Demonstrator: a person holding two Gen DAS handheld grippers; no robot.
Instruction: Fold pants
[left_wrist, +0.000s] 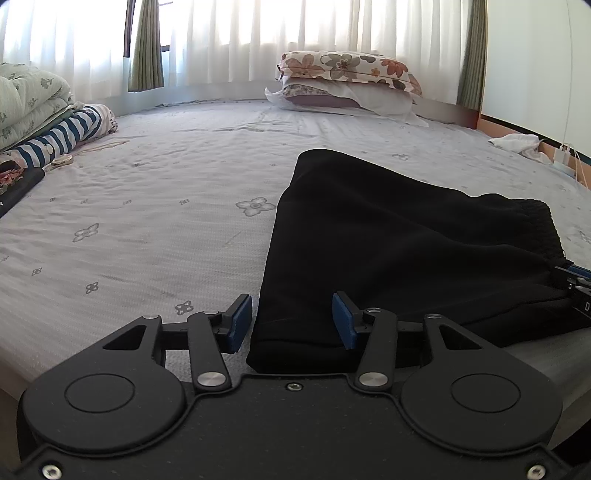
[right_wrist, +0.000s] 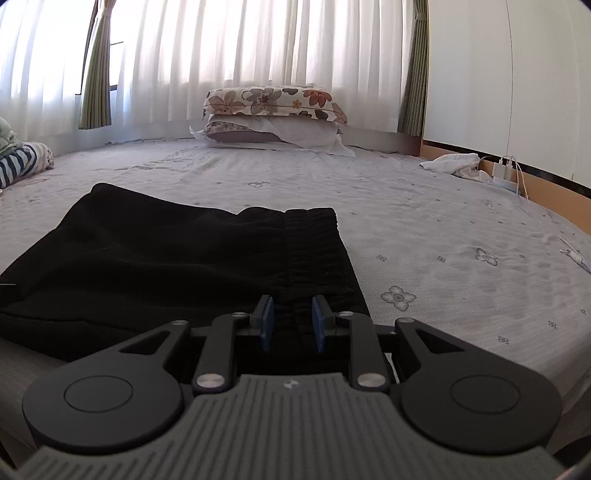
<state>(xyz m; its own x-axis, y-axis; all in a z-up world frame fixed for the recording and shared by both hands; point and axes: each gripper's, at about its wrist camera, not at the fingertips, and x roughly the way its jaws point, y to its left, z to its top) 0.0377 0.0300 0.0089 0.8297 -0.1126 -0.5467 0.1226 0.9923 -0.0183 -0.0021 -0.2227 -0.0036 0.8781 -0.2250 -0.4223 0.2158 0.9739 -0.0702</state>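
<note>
**Both grippers at the near edge of the folded pants**

The left hand-held gripper (left_wrist: 292, 320) stands open around the near folded corner of the black fabric pants (left_wrist: 388, 251), which lie on the grey flowered bed sheet (left_wrist: 147, 221). The right hand-held gripper (right_wrist: 292, 322) is partly open around the gathered waistband (right_wrist: 314, 243), probably for one more fold. Much free bed lies behind.

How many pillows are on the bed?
2. They are stacked at the far side of the bed, by the curtains: the flowery pillow lies on top of the pale pillow. More could be hidden behind them.
</note>
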